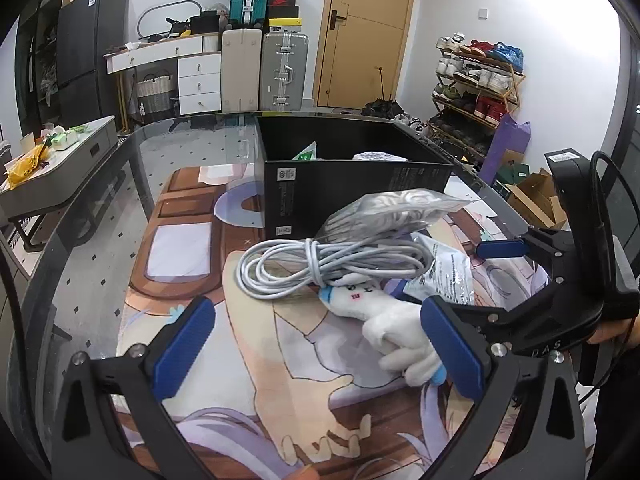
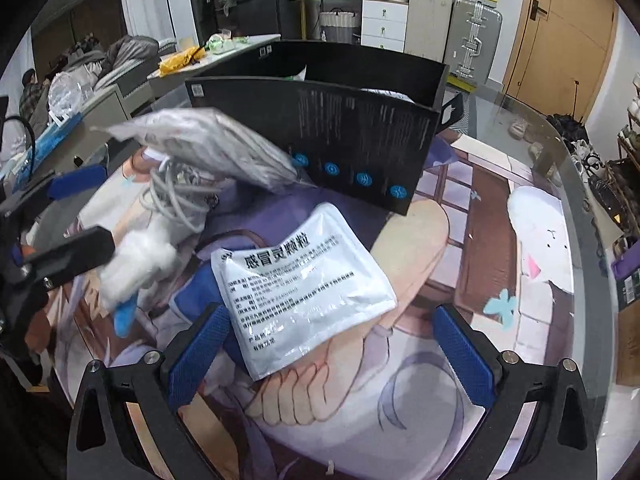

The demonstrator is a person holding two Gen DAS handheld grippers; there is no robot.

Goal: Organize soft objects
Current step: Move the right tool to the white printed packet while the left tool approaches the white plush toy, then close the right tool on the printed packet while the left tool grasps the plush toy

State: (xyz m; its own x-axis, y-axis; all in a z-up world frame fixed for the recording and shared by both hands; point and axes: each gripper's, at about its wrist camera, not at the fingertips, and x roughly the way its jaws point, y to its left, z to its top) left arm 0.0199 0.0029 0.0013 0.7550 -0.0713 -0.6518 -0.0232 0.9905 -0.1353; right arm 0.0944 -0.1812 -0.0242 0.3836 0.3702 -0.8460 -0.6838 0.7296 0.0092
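The plush (image 1: 394, 330) lies on the printed mat (image 1: 256, 360) of the glass worktop (image 1: 100, 240), white with a blue tip at each end. The left gripper (image 1: 320, 350) hangs over the mat with its jaws wide apart; the plush lies by the right-hand pad, and whether they touch I cannot tell. A coiled grey cable (image 1: 320, 266) rests just beyond the plush, touching its head. A clear bag (image 1: 384, 210) of pale stuff leans on the cable, against the black box (image 1: 352, 176). The box stands open at the top, with some packets inside.

A white sachet (image 2: 304, 284) with printed text lies flat on the mat, in front of the box and beside the plush (image 2: 136, 268). The right gripper (image 2: 328, 354) sits low over it, jaws wide apart, the sachet's near corner between the pads.
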